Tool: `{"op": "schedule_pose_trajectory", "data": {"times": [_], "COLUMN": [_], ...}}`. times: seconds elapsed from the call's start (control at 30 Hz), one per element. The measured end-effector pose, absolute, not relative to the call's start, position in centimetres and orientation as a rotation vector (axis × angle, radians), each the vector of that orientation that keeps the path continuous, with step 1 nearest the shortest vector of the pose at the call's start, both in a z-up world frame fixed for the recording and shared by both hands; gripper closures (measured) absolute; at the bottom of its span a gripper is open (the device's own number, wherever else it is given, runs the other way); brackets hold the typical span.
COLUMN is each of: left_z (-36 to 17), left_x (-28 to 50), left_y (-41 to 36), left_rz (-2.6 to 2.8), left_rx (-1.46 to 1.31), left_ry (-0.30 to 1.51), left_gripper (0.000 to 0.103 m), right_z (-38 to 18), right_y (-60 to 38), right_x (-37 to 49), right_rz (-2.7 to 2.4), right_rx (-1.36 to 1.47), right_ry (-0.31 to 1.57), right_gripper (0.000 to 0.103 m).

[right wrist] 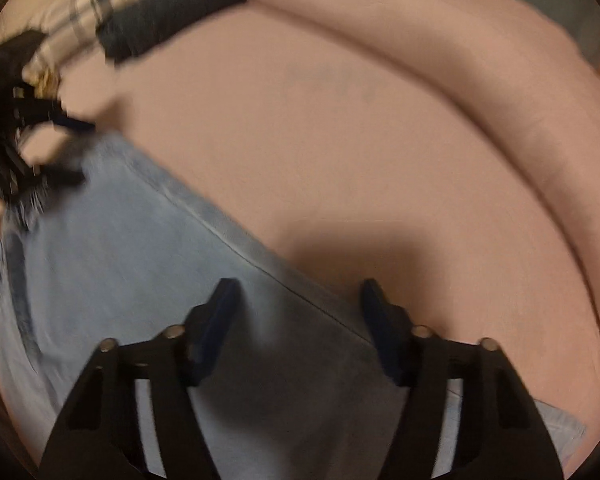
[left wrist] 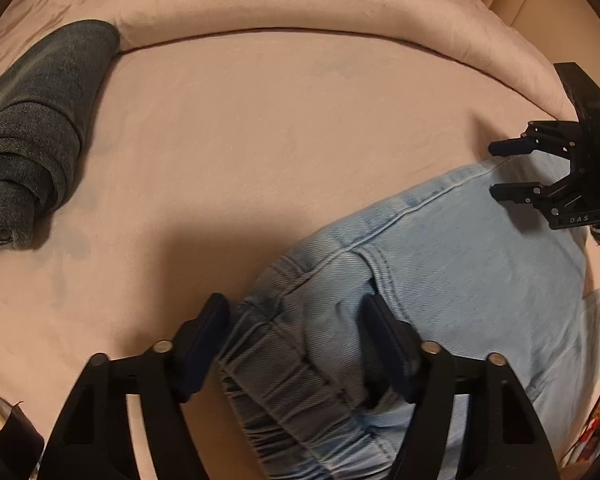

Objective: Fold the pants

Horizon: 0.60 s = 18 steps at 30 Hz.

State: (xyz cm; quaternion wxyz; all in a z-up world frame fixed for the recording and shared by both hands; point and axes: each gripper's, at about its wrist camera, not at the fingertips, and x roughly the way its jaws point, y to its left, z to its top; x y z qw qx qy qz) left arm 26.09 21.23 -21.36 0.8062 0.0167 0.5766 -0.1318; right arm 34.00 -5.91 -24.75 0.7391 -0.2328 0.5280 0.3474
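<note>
Jeans (left wrist: 440, 248) lie lengthwise between our claws: left gripper (left wrist: 296, 320) straddles the elastic waistband (left wrist: 284, 364), right gripper (right wrist: 296, 304) straddles the leg edge, both part-open, neither pinching yet.

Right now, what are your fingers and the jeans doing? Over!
Left gripper open, straddling the waistband. Right gripper open over the light blue jeans edge. Dark folded pants lie apart. Nothing blocking.

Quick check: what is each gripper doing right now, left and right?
Left gripper: jaws open, straddling the waistband of the light blue jeans.
Right gripper: jaws open over the jeans' edge, nothing held.
</note>
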Motion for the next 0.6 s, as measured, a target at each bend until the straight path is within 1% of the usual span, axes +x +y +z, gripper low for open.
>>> {"op": "schedule_pose_trajectory", "data": {"times": [0.03, 0.07, 0.1, 0.13, 0.17, 0.2, 0.23, 0.27, 0.37, 0.4, 0.47, 0.53, 0.6], "left_z": [-21.3, -21.2, -21.0, -20.9, -20.5, -20.1, -19.8, -19.3, -18.9, -19.4, -20.9, -21.1, -20.0], "left_x": [26.1, 26.0, 25.8, 25.6, 25.3, 25.1, 25.0, 24.8, 25.3, 25.5, 25.9, 26.6, 26.4], "left_y": [21.2, 21.4, 21.4, 21.3, 21.1, 21.1, 20.9, 21.1, 22.3, 22.5, 22.4, 21.4, 21.5], "left_rz": [-0.280, -0.278, -0.276, -0.274, -0.276, -0.272, -0.265, -0.257, -0.249, -0.247, -0.207, -0.186, -0.183], "left_rx": [0.038, 0.038, 0.034, 0.037, 0.047, 0.062, 0.072, 0.073, 0.025, 0.010, 0.036, 0.047, 0.038], "left_ry": [1.228, 1.223, 1.217, 1.208, 1.193, 1.179, 1.165, 1.144, 1.117, 1.127, 1.163, 1.162, 1.141], "left_gripper": [0.042, 0.045, 0.049, 0.056, 0.063, 0.064, 0.069, 0.079, 0.080, 0.080, 0.073, 0.072, 0.063], "right_z": [-24.8, -24.6, -24.3, -24.0, -23.8, -23.7, -23.4, -23.2, -20.9, -20.5, -21.2, -23.5, -23.0], "right_y": [-6.0, -5.9, -5.7, -5.4, -5.0, -4.9, -4.8, -5.0, -5.6, -5.8, -6.0, -5.1, -5.2], "right_x": [34.0, 33.9, 33.5, 32.8, 31.9, 31.2, 30.6, 30.5, 31.1, 31.4, 32.1, 32.0, 32.0], "right_rz": [0.771, 0.779, 0.788, 0.788, 0.777, 0.767, 0.752, 0.743, 0.719, 0.710, 0.699, 0.674, 0.655], "right_rx": [-0.521, -0.515, -0.532, -0.573, -0.635, -0.683, -0.723, -0.732, -0.693, -0.674, -0.655, -0.739, -0.745], "right_ry": [1.154, 1.161, 1.156, 1.131, 1.097, 1.075, 1.054, 1.045, 0.994, 0.987, 1.025, 1.052, 1.033], "right_gripper": [0.045, 0.056, 0.072, 0.083, 0.092, 0.094, 0.095, 0.096, 0.096, 0.096, 0.095, 0.089, 0.085]}}
